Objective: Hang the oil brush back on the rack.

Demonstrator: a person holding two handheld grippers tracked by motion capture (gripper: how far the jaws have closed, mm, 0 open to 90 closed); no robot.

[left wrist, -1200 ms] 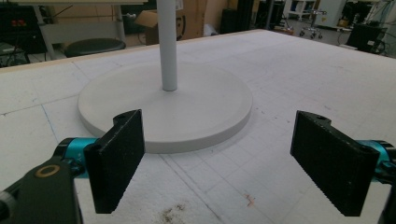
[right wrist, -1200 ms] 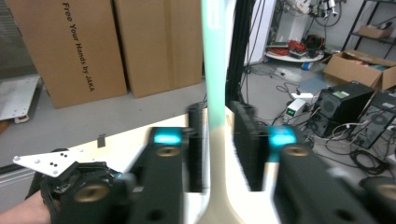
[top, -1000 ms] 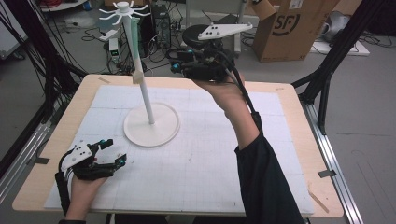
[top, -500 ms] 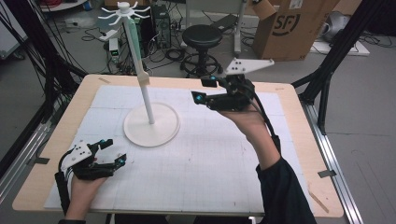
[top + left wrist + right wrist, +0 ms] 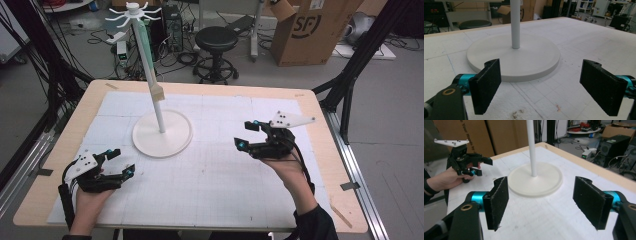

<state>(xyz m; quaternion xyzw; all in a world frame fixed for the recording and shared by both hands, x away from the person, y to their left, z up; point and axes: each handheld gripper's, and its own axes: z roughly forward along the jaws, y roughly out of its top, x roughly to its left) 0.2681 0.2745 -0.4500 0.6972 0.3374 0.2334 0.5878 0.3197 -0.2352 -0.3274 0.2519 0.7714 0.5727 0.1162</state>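
Observation:
A white stand with a round base and a thin pole rises from the mat, topped by a ring of hooks. A green and tan sleeve sits on the pole's upper part. My left gripper rests low at the front left, open and empty, its jaws framing the base and pole. My right gripper hovers at the right of the mat, open with nothing between its fingers. It points at the base, with the left gripper beyond.
A white gridded mat covers the wooden table. Behind the table stand a black stool and a cardboard box. Black frame struts flank both sides, and cables lie on the floor.
My right gripper came down from high near the pole, moving right and toward the table's near side. The left gripper stayed put.

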